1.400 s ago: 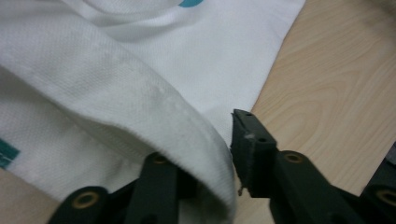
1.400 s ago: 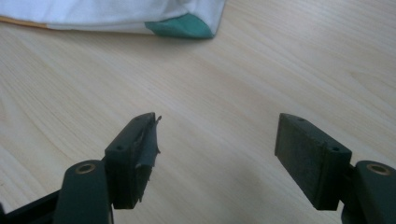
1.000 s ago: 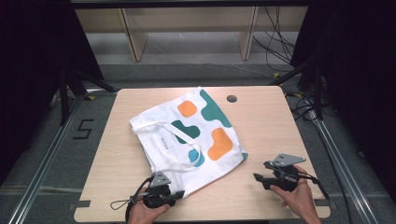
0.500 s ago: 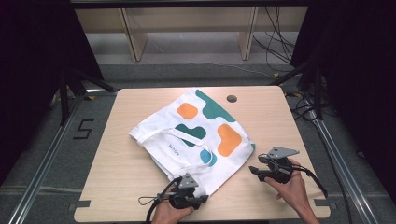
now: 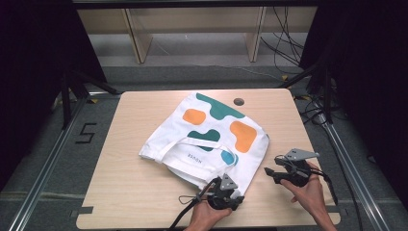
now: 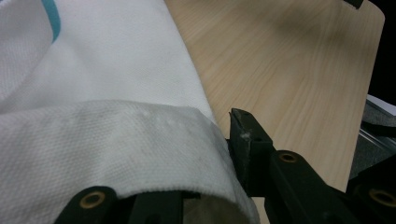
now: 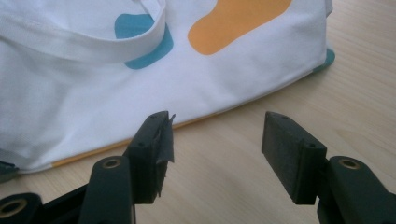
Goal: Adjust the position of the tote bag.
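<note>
A white cloth tote bag (image 5: 211,139) lies flat on the light wooden worktop (image 5: 125,192), a little to the 1 o'clock side of the worktop's middle. It is printed with rounded blotches: dark green toward 12 o'clock, two orange ones, and a blue one near its 5 o'clock edge. A white strap (image 5: 192,144) loops across the bag's front, and small grey lettering sits under the loop, too small to read. On the grey floor at the worktop's 9 o'clock side, a black figure "5" (image 5: 85,133) is marked.

The left gripper (image 5: 226,191) is at the bag's 6 o'clock edge, held by the person's left hand (image 5: 204,216). In the left gripper view, a folded lip of the white cloth (image 6: 116,149) lies between its black fingers (image 6: 247,144); one finger presses against the cloth's side while the other is mostly covered by it, so the fingers are clamped on the bag's edge.

The right gripper (image 5: 272,174) hovers at the bag's 4 o'clock side, near the cloth but apart from it, in the person's right hand (image 5: 308,192). In the right gripper view its fingers (image 7: 154,144) stand wide apart over bare wood, with the bag's edge just beyond them, showing the blue and orange blotches and a thin orange line along the seam.

A small dark round hole (image 5: 238,101) sits in the worktop near its 12 o'clock edge, just beside the bag.
</note>
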The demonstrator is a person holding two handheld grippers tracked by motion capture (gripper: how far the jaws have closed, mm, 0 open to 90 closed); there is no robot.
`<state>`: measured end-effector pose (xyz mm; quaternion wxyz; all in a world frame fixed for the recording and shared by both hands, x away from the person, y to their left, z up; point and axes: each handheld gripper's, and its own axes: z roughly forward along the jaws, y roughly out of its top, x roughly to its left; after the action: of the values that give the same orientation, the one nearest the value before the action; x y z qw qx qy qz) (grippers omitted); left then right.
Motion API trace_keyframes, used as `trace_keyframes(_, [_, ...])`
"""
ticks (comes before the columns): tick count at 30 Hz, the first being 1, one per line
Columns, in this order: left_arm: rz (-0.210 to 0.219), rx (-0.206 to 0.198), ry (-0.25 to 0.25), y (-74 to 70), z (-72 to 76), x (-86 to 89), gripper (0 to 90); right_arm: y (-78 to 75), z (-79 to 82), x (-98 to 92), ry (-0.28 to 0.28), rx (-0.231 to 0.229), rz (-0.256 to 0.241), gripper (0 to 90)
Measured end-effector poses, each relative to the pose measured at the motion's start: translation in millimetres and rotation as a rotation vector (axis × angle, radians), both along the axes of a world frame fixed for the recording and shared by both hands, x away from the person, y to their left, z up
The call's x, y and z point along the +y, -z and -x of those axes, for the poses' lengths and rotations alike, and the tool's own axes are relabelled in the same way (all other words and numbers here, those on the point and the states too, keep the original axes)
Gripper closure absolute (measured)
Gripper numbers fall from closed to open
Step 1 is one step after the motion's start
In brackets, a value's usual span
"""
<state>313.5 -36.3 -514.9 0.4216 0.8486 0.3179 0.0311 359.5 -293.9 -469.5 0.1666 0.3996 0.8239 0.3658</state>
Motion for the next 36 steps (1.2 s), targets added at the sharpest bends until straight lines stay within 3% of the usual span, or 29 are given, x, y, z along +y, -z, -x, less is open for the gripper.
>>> trace_keyframes(1, [0.028, 0.008, -0.006, 0.0, -0.5, -4.5, 73.0, 0.6, 0.3, -0.4, 0.016, -0.003, -0.010, 42.9])
trace_keyframes(4, [0.027, 0.008, 0.010, -0.5, -1.9, -10.9, 69.9, 2.0, -2.3, -2.7, -0.002, 0.004, -0.012, 42.6])
trace_keyframes(5, [0.003, 0.010, 0.042, -2.1, -1.2, -9.4, 65.7, 1.7, 1.0, -0.5, 0.035, 0.022, -0.024, 42.3])
trace_keyframes(7, [-0.010, 0.039, 0.085, -7.3, 5.9, -5.2, 51.1, 1.9, 0.1, -1.9, 0.008, 0.008, -0.004, 42.4])
trace_keyframes(9, [-0.004, 0.056, 0.096, -14.6, 13.1, 4.6, 40.8, 2.5, 0.5, -1.7, -0.004, 0.002, 0.002, 42.3])
trace_keyframes(10, [-0.004, 0.053, 0.108, -20.5, 17.2, 12.8, 37.2, 2.3, 2.7, -0.1, 0.018, 0.018, -0.011, 42.2])
trace_keyframes(11, [0.001, 0.046, 0.112, -26.6, 21.8, 21.2, 35.9, 2.9, 1.6, -0.8, 0.003, 0.001, 0.002, 42.2])
trace_keyframes(12, [0.007, 0.032, 0.118, -32.6, 25.4, 30.5, 34.0, 2.3, 3.9, 0.9, 0.007, 0.020, -0.007, 42.2])
trace_keyframes(14, [0.019, 0.021, 0.096, -42.5, 30.5, 52.5, 31.3, 3.0, 3.8, 1.9, -0.022, 0.010, -0.011, 41.7])
trace_keyframes(16, [0.043, -0.004, 0.050, -50.6, 31.7, 78.3, 31.4, 1.8, 6.7, 6.8, -0.031, 0.023, 0.002, 40.5])
trace_keyframes(19, [0.070, -0.024, -0.064, -57.9, 26.2, 119.8, 31.6, -0.7, 13.5, 19.6, -0.069, 0.018, -0.023, 39.6])
trace_keyframes(21, [0.055, -0.057, -0.138, -59.8, 19.2, 146.2, 31.5, -2.2, 16.2, 27.4, -0.101, 0.018, -0.011, 38.4])
trace_keyframes(23, [0.009, -0.091, -0.193, -59.8, 11.8, 170.3, 31.2, -3.6, 20.2, 36.5, -0.142, 0.007, -0.016, 37.8])
trace_keyframes(25, [-0.001, -0.097, -0.262, -57.6, 3.4, 193.2, 30.5, -5.9, 26.1, 45.9, -0.163, 0.002, -0.009, 37.3])
trace_keyframes(26, [-0.026, -0.107, -0.282, -56.9, 0.7, 201.2, 30.5, -6.2, 28.6, 51.6, -0.186, 0.010, -0.020, 37.1])
trace_keyframes(27, [-0.019, -0.111, -0.314, -54.6, -3.4, 209.6, 30.4, -6.7, 29.7, 55.0, -0.202, 0.023, -0.022, 37.0])
trace_keyframes(28, [-0.035, -0.100, -0.333, -53.4, -7.5, 219.3, 30.1, -6.7, 33.8, 61.5, -0.200, 0.058, -0.042, 36.7])
trace_keyframes(29, [-0.041, -0.097, -0.373, -50.5, -11.8, 227.8, 29.8, -6.3, 34.2, 65.7, -0.226, 0.040, -0.047, 36.2])
trace_keyframes(31, [-0.072, -0.098, -0.421, -46.4, -16.4, 239.6, 28.9, -6.8, 39.5, 78.3, -0.265, 0.046, -0.045, 33.9])
trace_keyframes(33, [-0.103, -0.091, -0.420, -44.9, -19.1, 247.1, 28.7, -7.8, 44.6, 88.1, -0.296, 0.047, -0.027, 32.5])
trace_keyframes(34, [-0.095, -0.092, -0.452, -42.4, -20.6, 249.0, 28.5, -7.5, 46.3, 91.5, -0.308, 0.043, -0.025, 32.5])
trace_keyframes(36, [-0.114, -0.080, -0.466, -39.0, -24.4, 256.5, 27.8, -5.0, 50.6, 101.3, -0.325, 0.039, 0.011, 32.4])
